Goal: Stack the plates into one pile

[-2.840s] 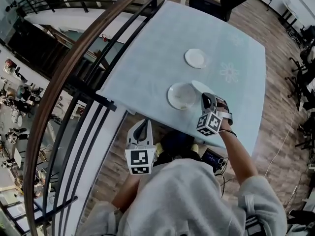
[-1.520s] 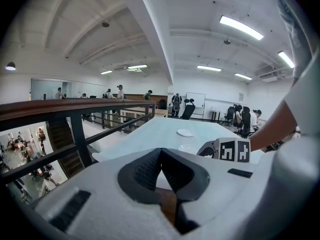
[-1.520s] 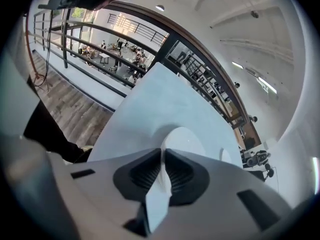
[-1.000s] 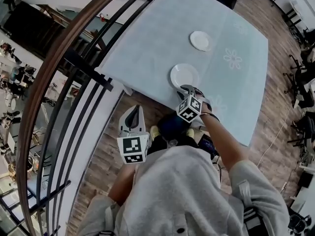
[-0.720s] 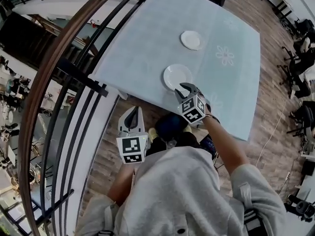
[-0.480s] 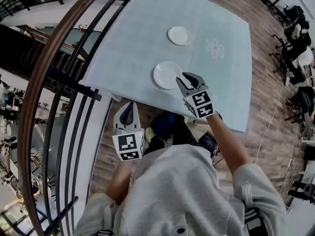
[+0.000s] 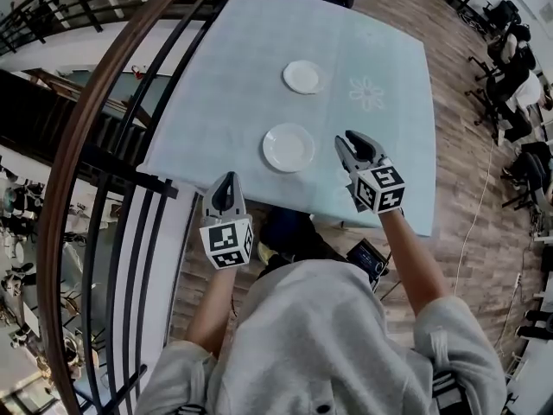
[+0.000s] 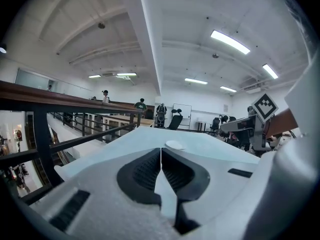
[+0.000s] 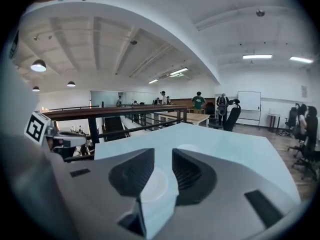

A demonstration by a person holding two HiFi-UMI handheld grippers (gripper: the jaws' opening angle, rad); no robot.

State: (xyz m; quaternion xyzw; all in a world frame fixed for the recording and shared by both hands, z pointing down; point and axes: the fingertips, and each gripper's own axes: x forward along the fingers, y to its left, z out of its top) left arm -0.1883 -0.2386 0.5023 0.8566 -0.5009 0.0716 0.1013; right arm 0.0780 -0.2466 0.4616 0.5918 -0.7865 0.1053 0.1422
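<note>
Two white plates lie on the pale blue table (image 7: 233, 67): a larger near one (image 7: 289, 147) and a smaller far one (image 7: 302, 77). My right gripper (image 7: 356, 140) hovers to the right of the near plate, apart from it. It is open, its jaws have just been opening, and nothing is between them. In the right gripper view the near plate (image 9: 152, 184) shows through the gap of the right gripper (image 9: 162, 151), with the far plate (image 9: 187, 147) beyond. My left gripper (image 7: 225, 181) is shut and empty at the table's near left edge. The left gripper view looks past its closed tips (image 8: 161, 149) to the far plate (image 8: 175, 144).
A dark curved railing (image 7: 104, 145) with black bars runs along the table's left side, with a drop beyond it. Office chairs (image 7: 510, 67) stand on the wooden floor to the right. A white flower print (image 7: 366, 93) marks the cloth.
The right gripper let go of the plate it held over the near plate, then rose and swung right, away from it. The left gripper moved forward to the table's near edge.
</note>
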